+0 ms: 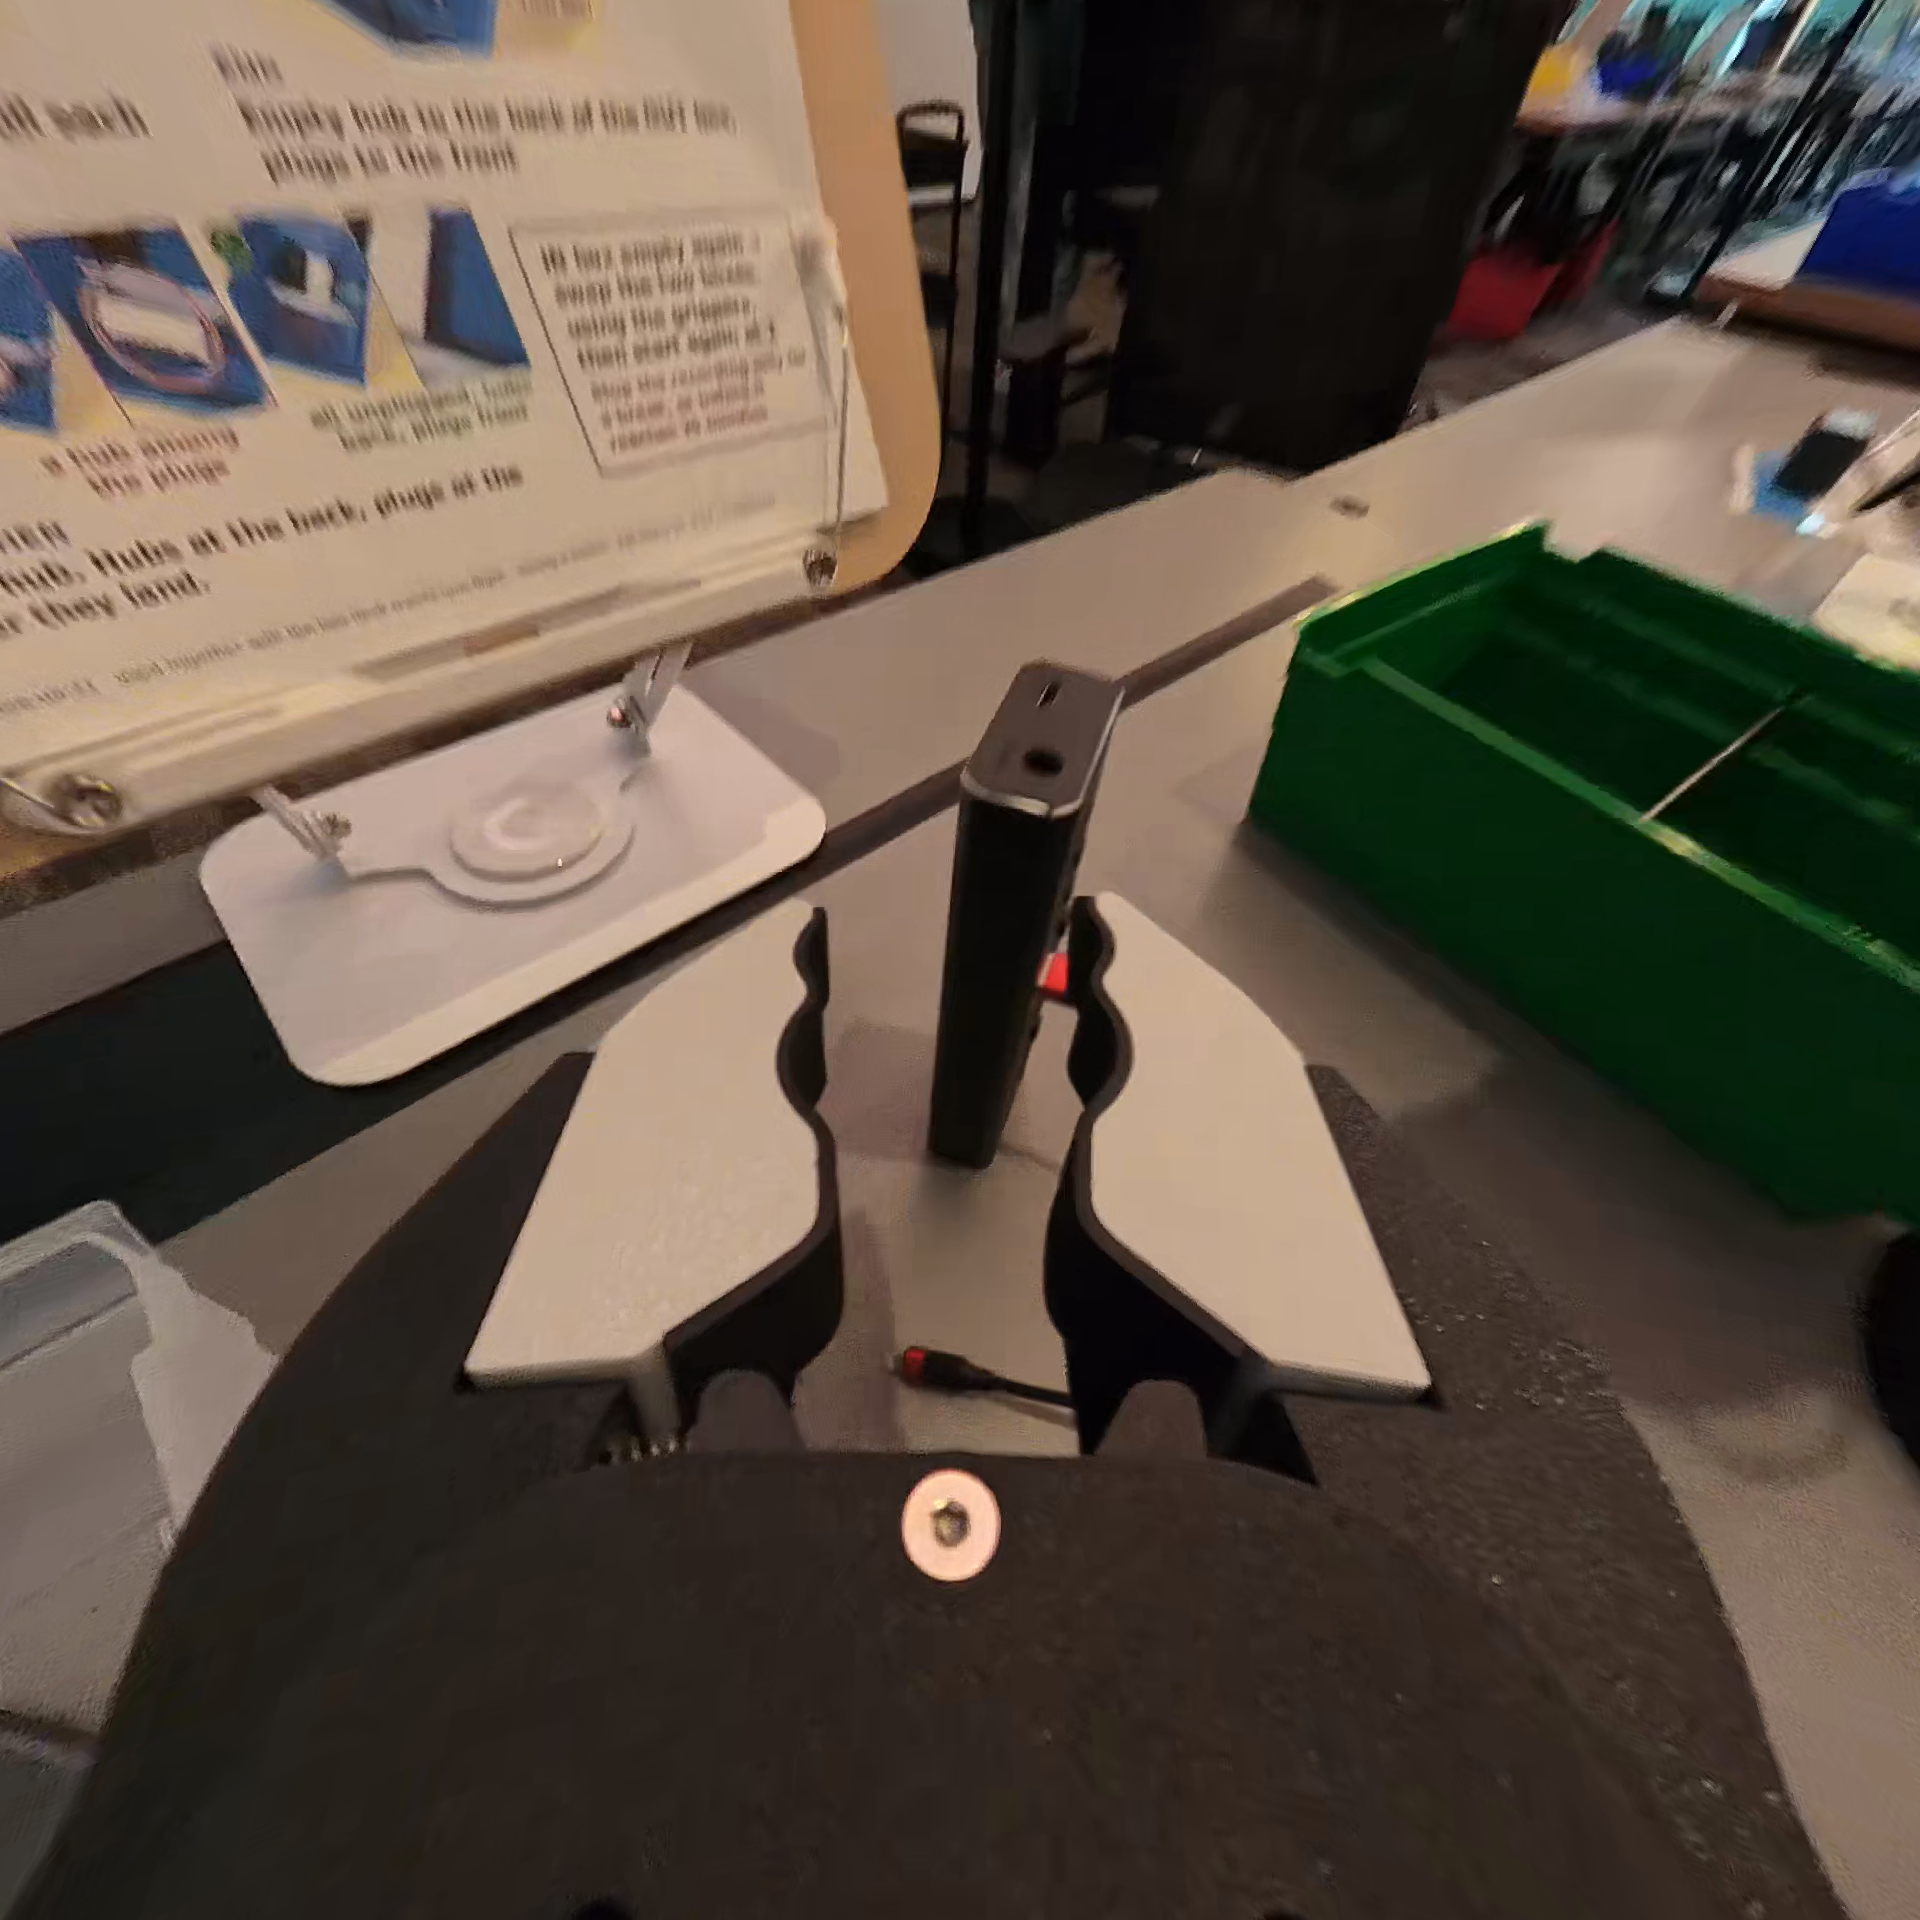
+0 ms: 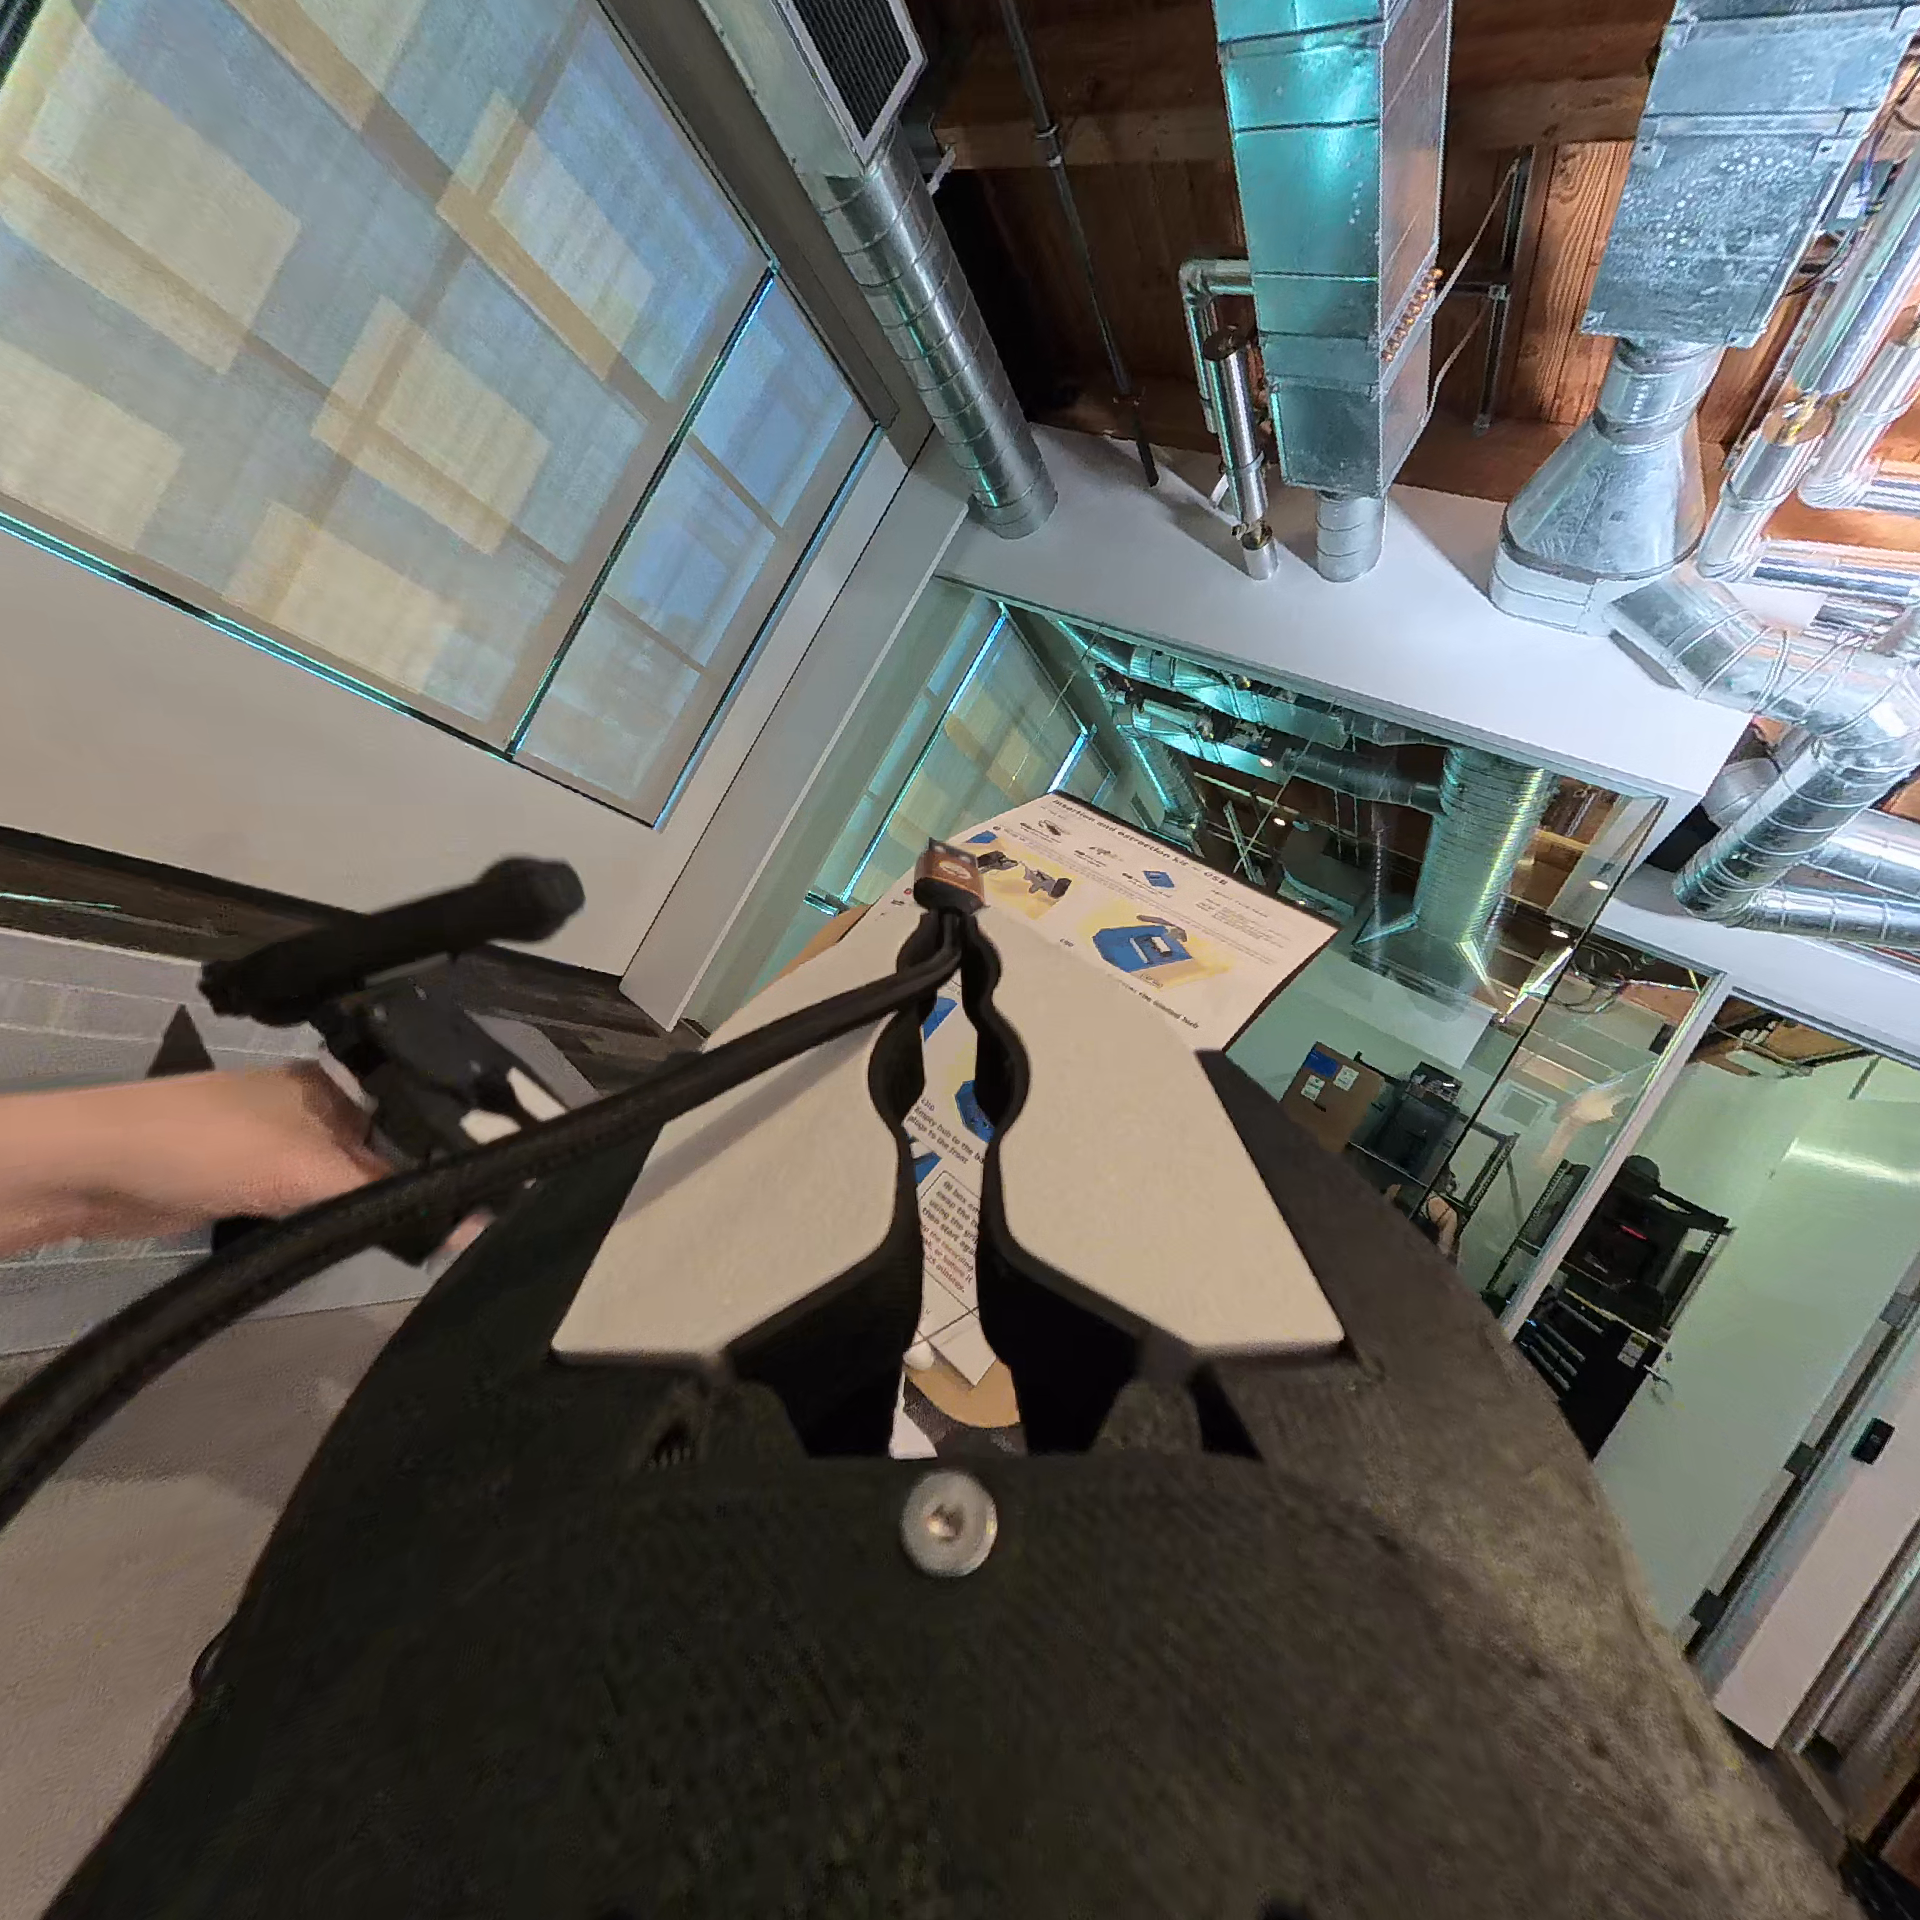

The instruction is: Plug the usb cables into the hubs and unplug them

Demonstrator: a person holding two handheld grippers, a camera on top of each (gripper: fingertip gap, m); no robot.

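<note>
In the left wrist view a black USB hub (image 1: 997,935) stands on end on the grey table (image 1: 1351,1039), between the fingers of my left gripper (image 1: 953,920). The jaws are open; the hub is close to the right finger, with a gap to the left finger. A red plug part (image 1: 1055,971) shows on the hub's right side. A red-tipped cable end (image 1: 925,1363) lies on the table near the finger bases. My right gripper (image 2: 951,925) points up towards the ceiling and is shut on a black braided USB cable (image 2: 520,1153); the cable's metal plug (image 2: 951,868) sticks out past the fingertips.
A green divided box (image 1: 1610,852) stands at the right. An instruction sheet (image 1: 416,312) on a white stand base (image 1: 499,894) is at the back left. A translucent container (image 1: 73,1351) is at the left edge. In the right wrist view a hand (image 2: 156,1164) holds the other gripper. My hands' fingertips stand some 30 cm from each other.
</note>
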